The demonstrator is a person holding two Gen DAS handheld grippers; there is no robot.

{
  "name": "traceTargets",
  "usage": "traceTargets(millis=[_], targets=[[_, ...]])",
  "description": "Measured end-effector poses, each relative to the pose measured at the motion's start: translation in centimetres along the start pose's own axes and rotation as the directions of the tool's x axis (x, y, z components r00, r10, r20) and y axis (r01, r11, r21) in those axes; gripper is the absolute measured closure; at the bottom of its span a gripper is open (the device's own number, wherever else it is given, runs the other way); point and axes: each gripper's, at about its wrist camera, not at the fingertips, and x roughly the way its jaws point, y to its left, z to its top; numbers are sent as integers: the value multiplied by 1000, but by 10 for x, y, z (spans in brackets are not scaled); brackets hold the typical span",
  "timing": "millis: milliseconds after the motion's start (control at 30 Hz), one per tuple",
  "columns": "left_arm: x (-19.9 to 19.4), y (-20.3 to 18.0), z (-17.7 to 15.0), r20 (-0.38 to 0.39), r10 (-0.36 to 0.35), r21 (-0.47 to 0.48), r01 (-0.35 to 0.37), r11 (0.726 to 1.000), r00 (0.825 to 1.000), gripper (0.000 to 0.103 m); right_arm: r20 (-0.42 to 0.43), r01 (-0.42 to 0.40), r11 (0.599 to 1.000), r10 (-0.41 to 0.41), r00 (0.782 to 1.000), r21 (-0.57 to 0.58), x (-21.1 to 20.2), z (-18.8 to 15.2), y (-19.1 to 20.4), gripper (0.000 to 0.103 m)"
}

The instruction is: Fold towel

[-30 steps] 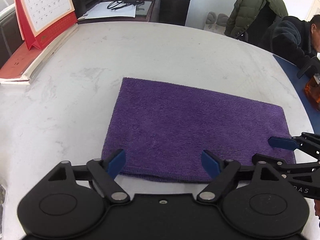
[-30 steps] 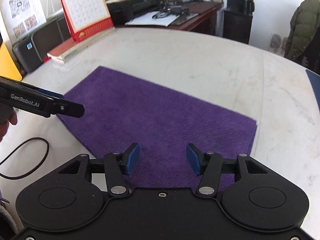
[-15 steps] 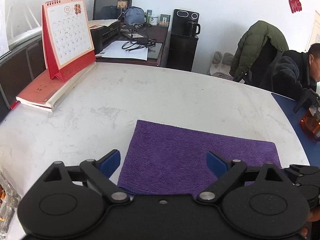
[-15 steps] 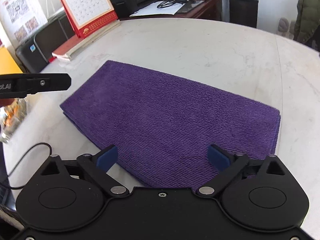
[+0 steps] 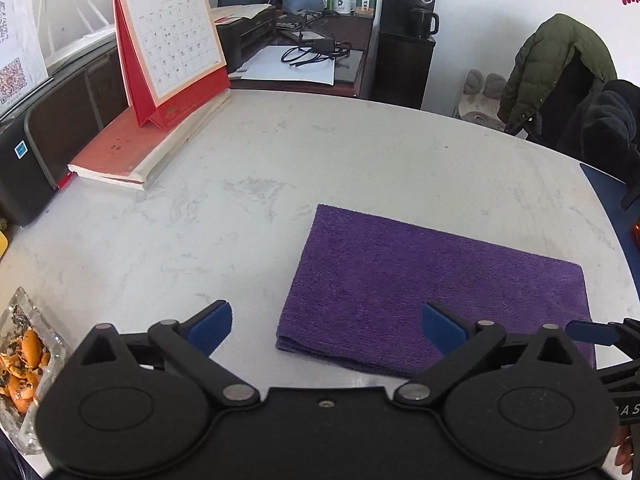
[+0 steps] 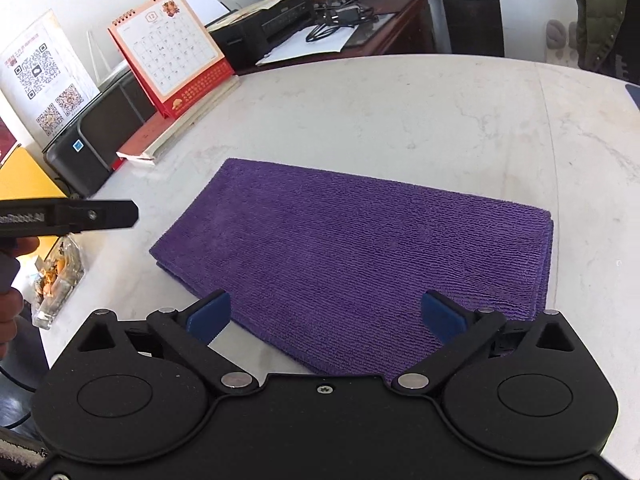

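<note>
A purple towel [image 5: 432, 288] lies folded flat in a rectangle on the white marble table [image 5: 240, 200]. My left gripper [image 5: 326, 324] hovers above the towel's near left corner. Its jaws are opening and its blue pads press on nothing. In the right wrist view the same towel [image 6: 360, 240] shows layered edges on its right side. My right gripper [image 6: 326, 316] stands open over the towel's near edge, holding nothing. The left gripper's black finger [image 6: 80, 216] juts in from the left of that view, and a blue fingertip of the right gripper [image 5: 592, 332] shows at the right of the left wrist view.
A red desk calendar [image 5: 168, 44] stands on a red book [image 5: 132, 148] at the far left. A glass dish of orange peel [image 5: 24, 360] sits at the near left edge. A black printer [image 5: 32, 152], a jacket-draped chair [image 5: 556, 68] and a seated person [image 5: 608, 128] surround the table.
Both grippers' jaws have spread wider. The left gripper has risen and drawn back to the left, so more table shows. The towel stays flat on the table.
</note>
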Motion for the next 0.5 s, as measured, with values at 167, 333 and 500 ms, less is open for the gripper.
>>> traceTargets(millis=[167, 333, 500], targets=[[1, -2, -7, -29, 6, 7, -6, 1000, 1000, 2, -25, 34, 999, -33, 999, 27, -2, -4, 4, 0], [2, -2, -10, -39, 11, 16, -10, 1000, 999, 2, -65, 92, 995, -88, 994, 45, -1, -10, 3, 0], [3, -3, -9, -44, 15, 22, -14, 1000, 999, 2, -72, 101, 994, -97, 993, 45, -1, -14, 3, 0]])
